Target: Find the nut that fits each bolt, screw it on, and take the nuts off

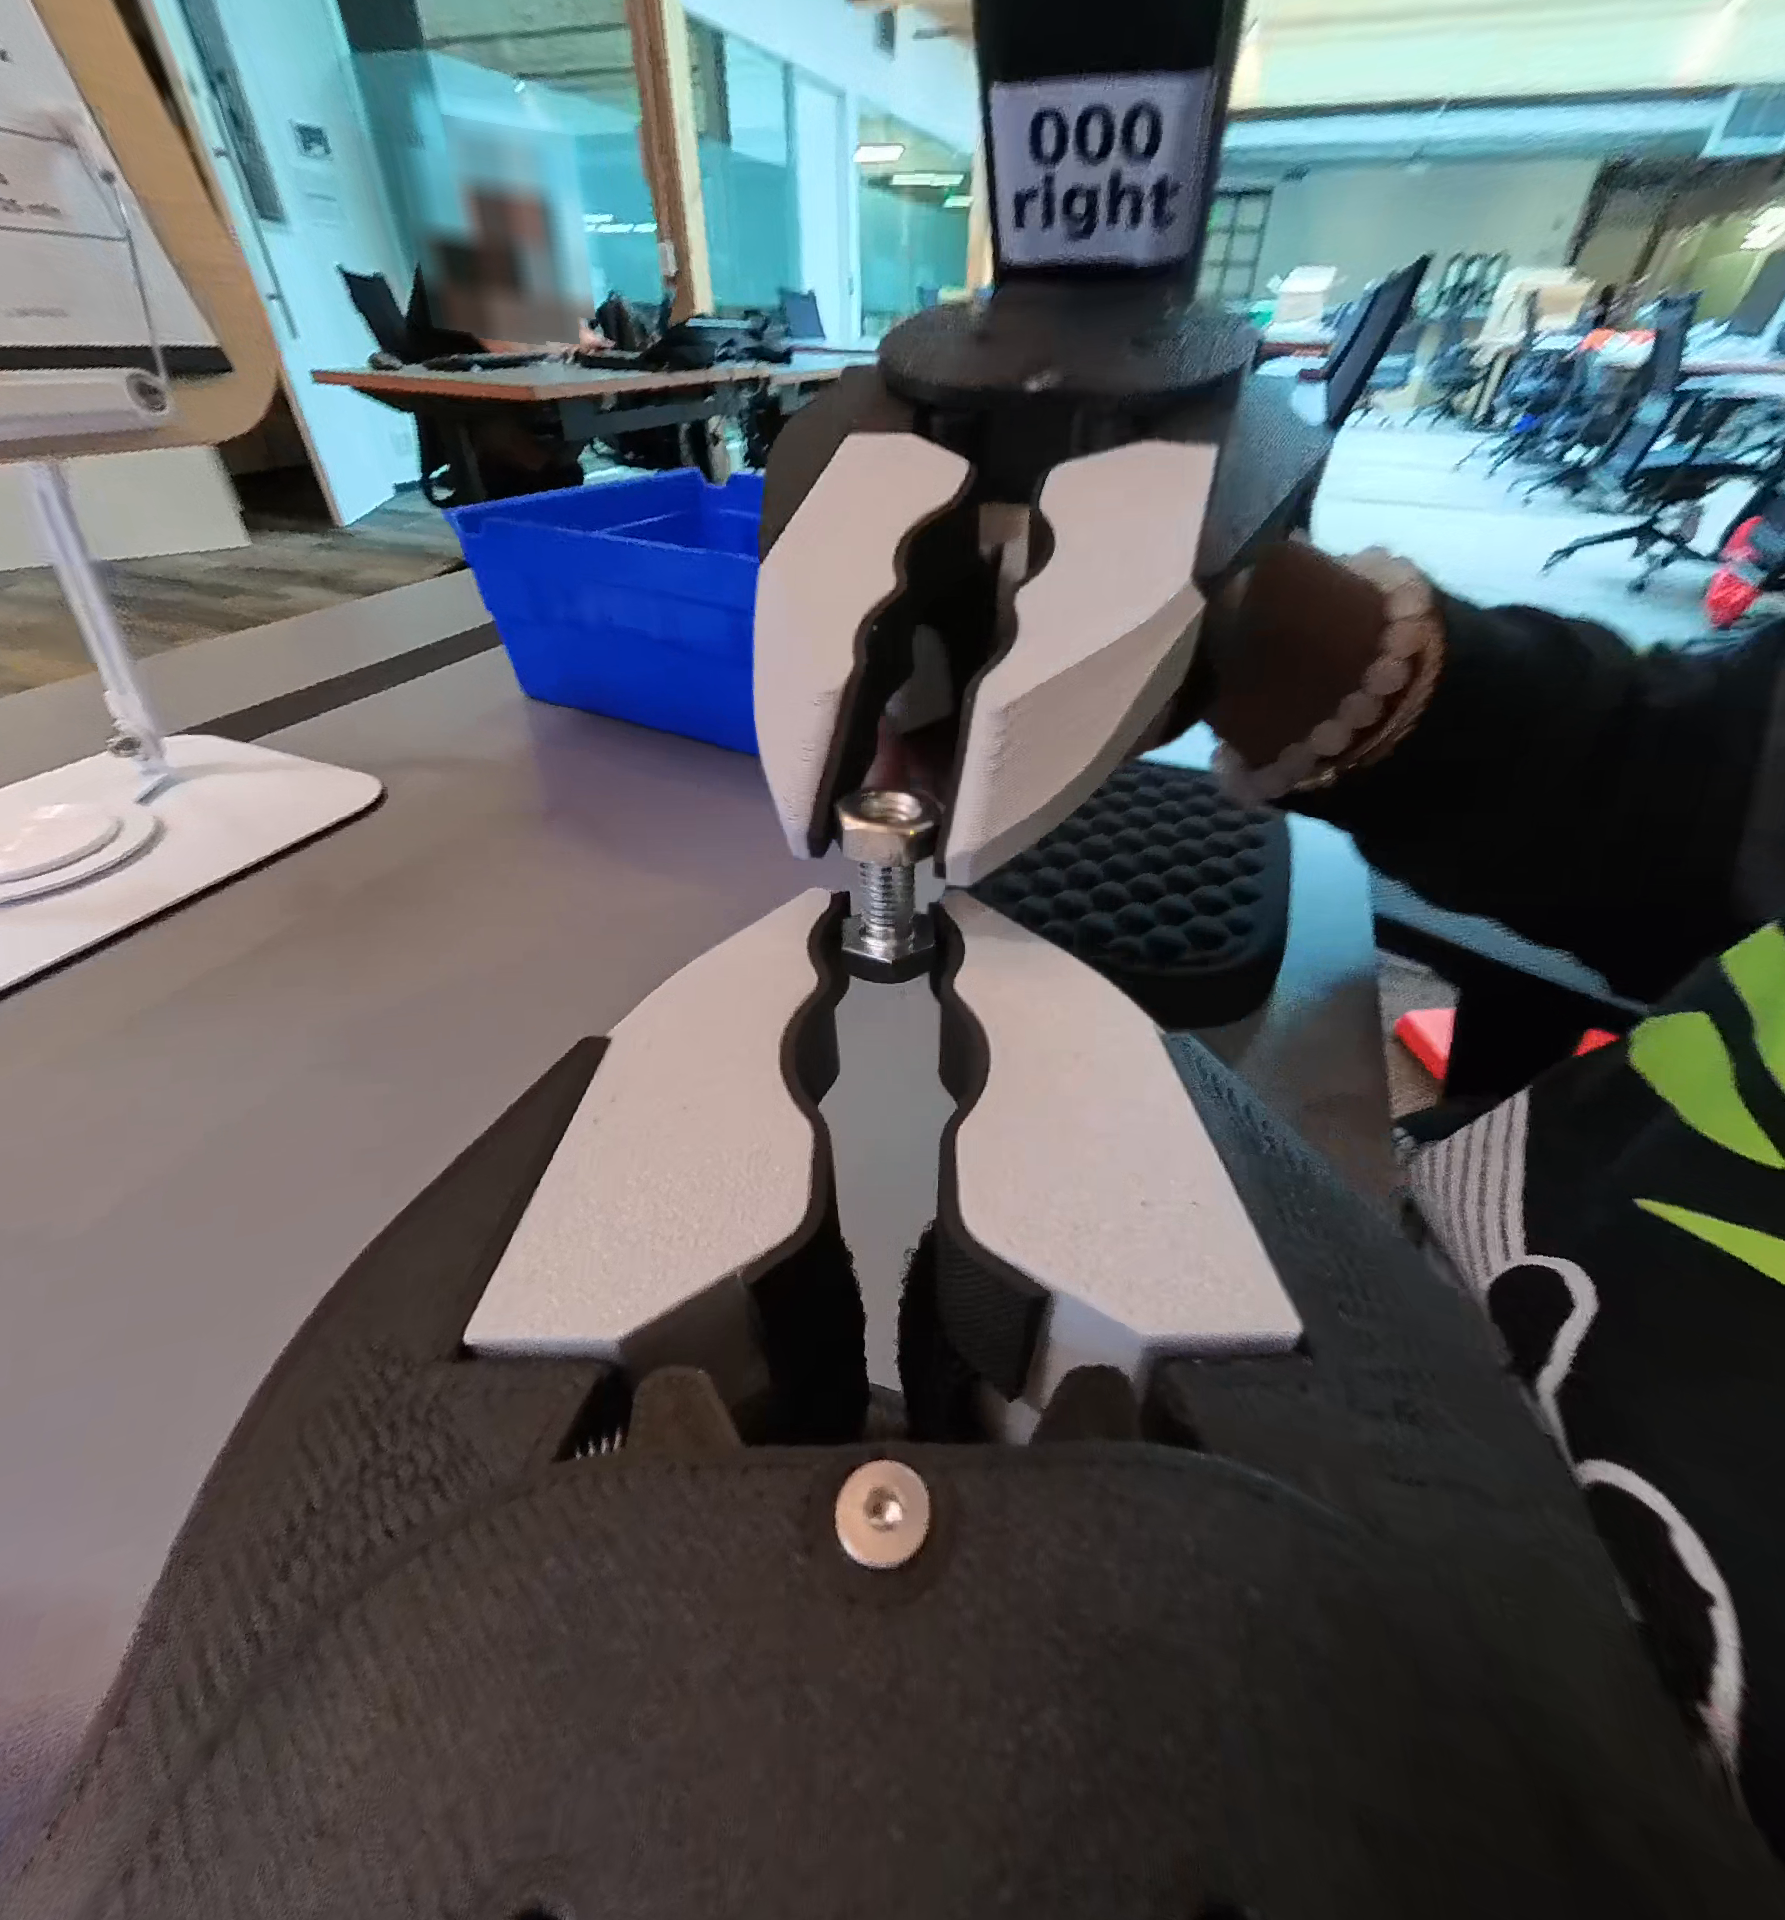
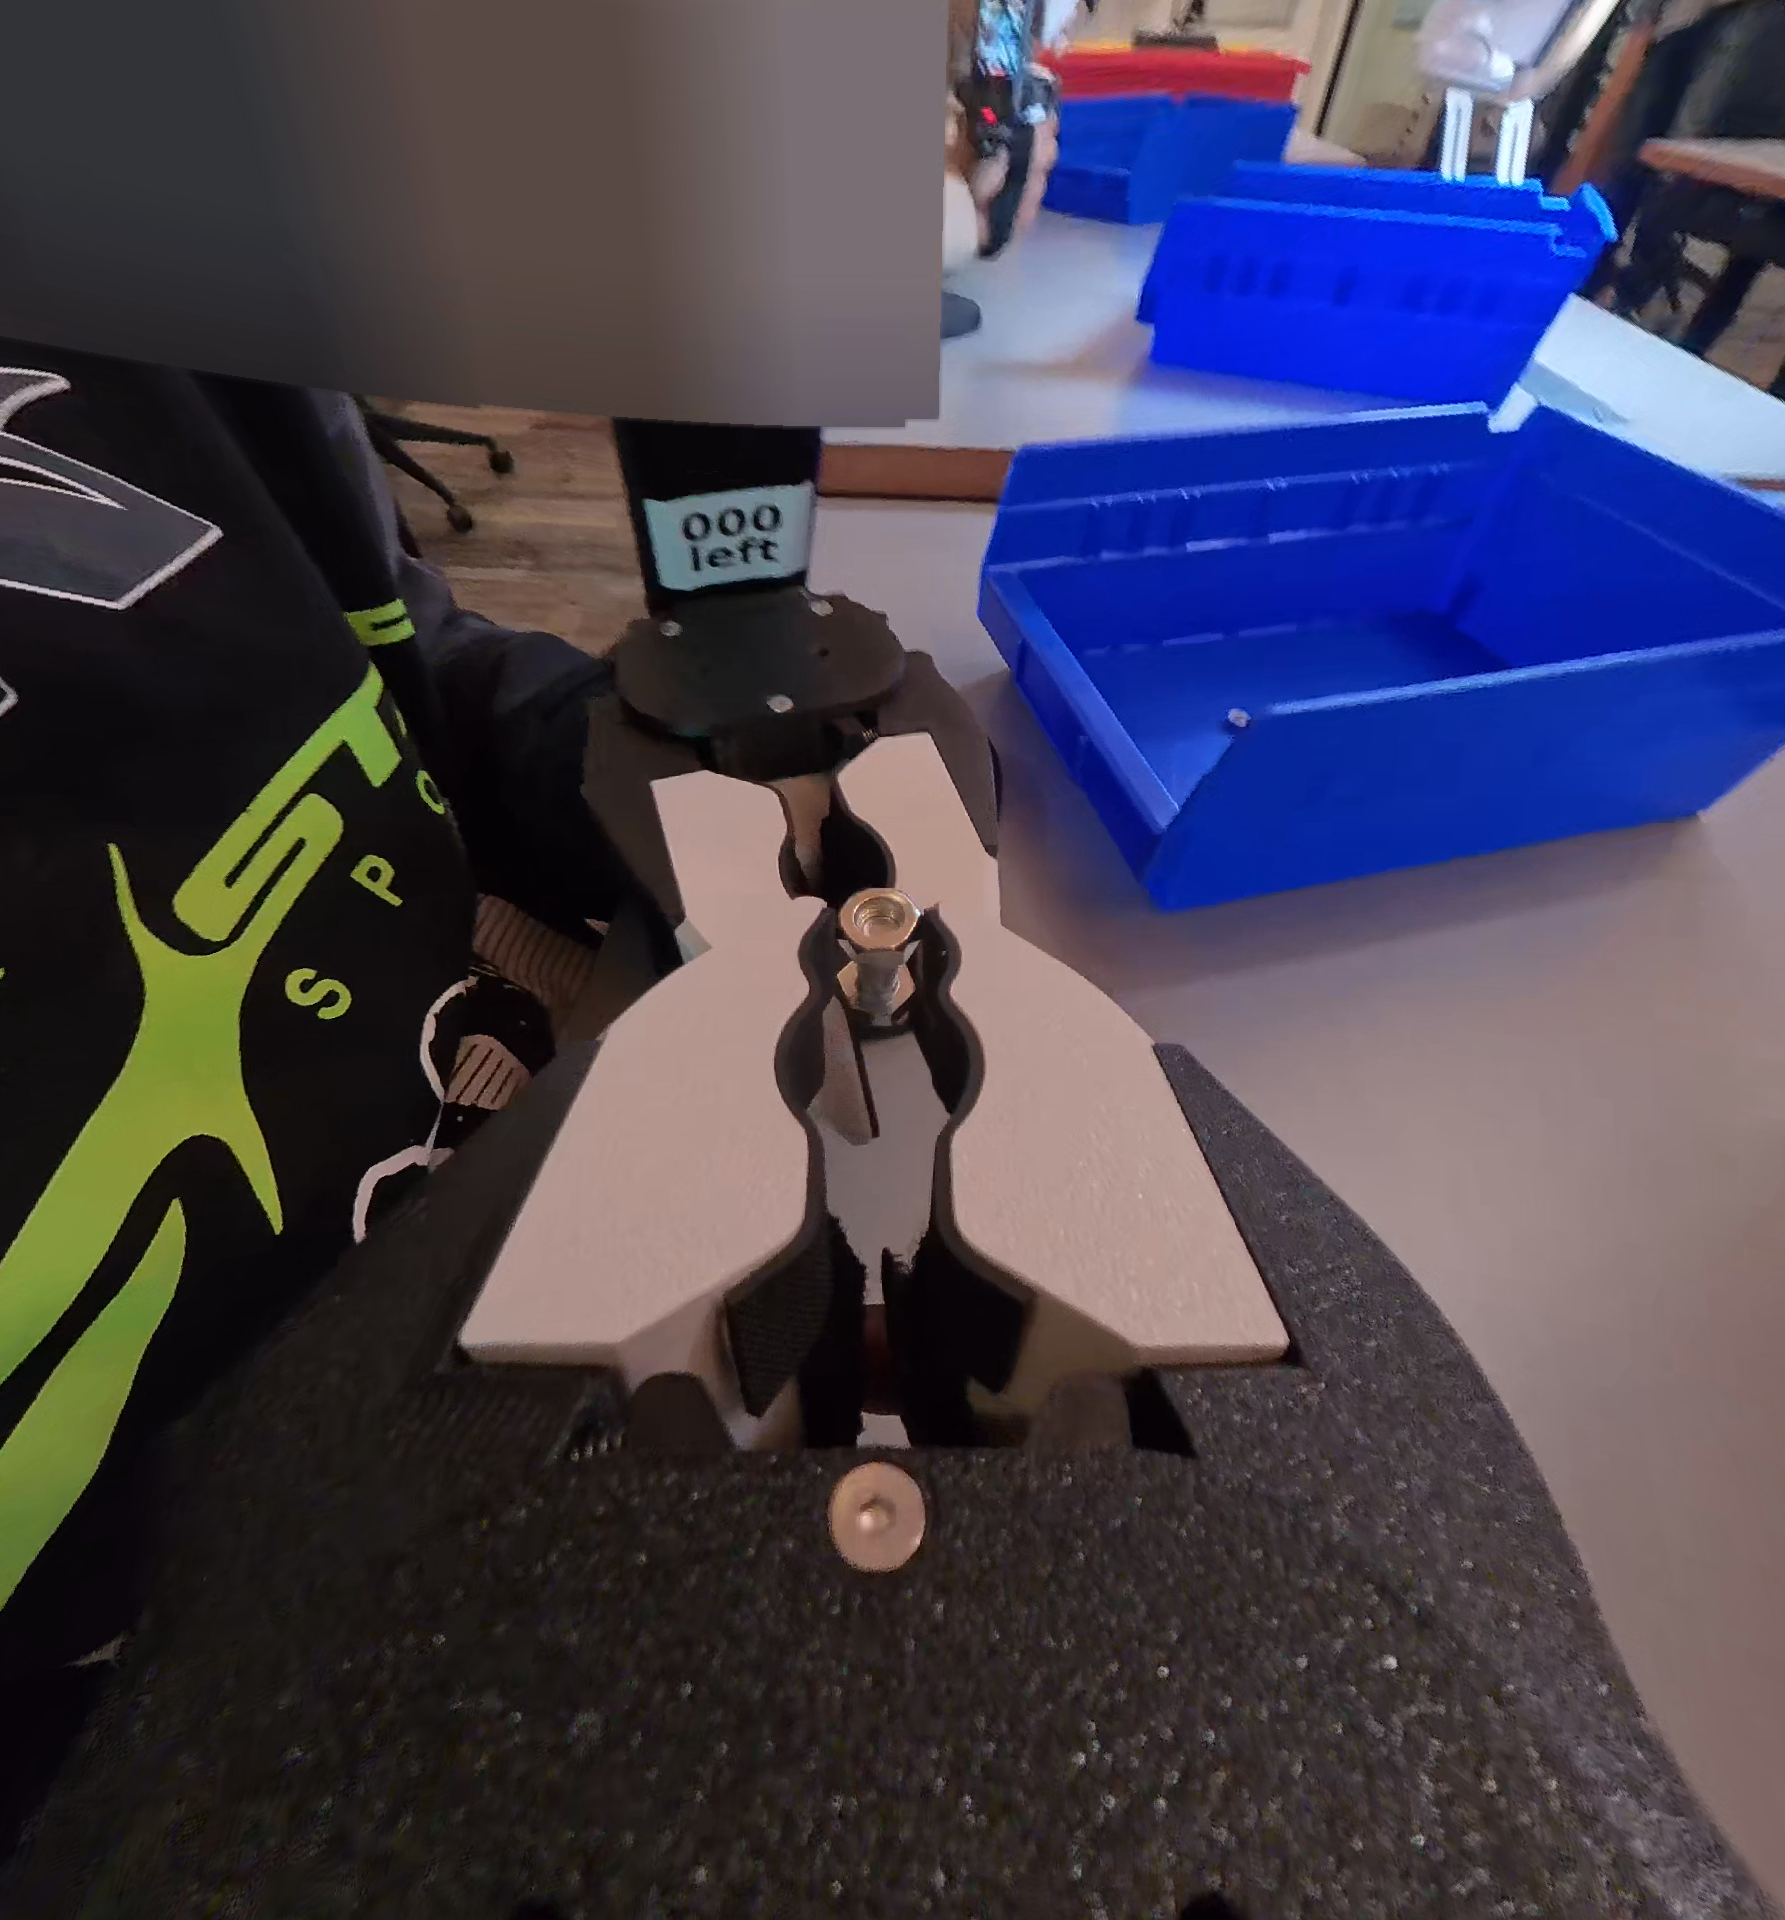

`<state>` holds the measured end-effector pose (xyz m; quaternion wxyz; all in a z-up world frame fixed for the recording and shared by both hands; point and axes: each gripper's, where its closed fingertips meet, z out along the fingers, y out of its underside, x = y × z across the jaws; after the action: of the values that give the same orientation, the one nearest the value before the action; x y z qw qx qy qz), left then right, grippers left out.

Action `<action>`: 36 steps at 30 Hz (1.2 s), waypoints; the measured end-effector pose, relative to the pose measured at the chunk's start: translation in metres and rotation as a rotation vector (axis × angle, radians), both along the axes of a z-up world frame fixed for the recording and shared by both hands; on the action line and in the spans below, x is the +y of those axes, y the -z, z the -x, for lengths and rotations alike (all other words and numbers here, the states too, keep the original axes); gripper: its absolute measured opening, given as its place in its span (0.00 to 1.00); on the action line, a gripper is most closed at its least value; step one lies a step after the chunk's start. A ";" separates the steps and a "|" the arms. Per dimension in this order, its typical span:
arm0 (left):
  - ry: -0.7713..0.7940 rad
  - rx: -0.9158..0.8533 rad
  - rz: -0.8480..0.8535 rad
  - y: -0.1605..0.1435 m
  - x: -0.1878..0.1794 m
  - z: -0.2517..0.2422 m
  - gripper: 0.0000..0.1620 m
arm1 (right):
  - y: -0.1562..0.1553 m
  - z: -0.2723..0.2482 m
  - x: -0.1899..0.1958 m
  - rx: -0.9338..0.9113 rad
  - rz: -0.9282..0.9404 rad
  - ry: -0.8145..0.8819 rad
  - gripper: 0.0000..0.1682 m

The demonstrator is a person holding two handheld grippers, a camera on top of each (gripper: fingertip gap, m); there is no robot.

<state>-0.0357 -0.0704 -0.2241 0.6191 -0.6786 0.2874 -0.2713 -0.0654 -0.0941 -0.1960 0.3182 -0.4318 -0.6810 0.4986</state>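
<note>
My left gripper [image 1: 886, 961] is closed on the hex head of the bolt [image 1: 885, 902], pinching it right at the fingertips so the threaded shank sticks straight out ahead of them. My right gripper [image 1: 880, 831] faces it tip to tip and is clamped on the nut [image 1: 877, 814], which sits at the far end of the shank, with bare thread showing between nut and head. From the right wrist view the nut [image 2: 879, 921] is caught at the very end of my right gripper [image 2: 880, 925], its threaded bore turned toward the camera. Both pieces are bright, silvery metal; the nut is six-sided and the thread is coarse. The pair is held in the air above the grey table [image 1: 368, 997], with a blue bin [image 2: 1387, 665] just beside.
</note>
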 end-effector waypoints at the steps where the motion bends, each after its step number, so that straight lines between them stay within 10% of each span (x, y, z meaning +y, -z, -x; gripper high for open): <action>1: -0.017 0.025 0.000 0.002 0.002 0.000 0.09 | 0.002 -0.001 0.001 -0.021 -0.005 0.019 0.09; 36: -0.058 -0.002 0.025 0.005 0.017 0.010 0.09 | -0.005 -0.011 0.004 0.070 0.132 0.209 0.14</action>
<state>-0.0453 -0.0532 -0.2293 0.6184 -0.6941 0.2637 -0.2577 -0.0549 -0.0900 -0.1906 0.3628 -0.5026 -0.5866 0.5212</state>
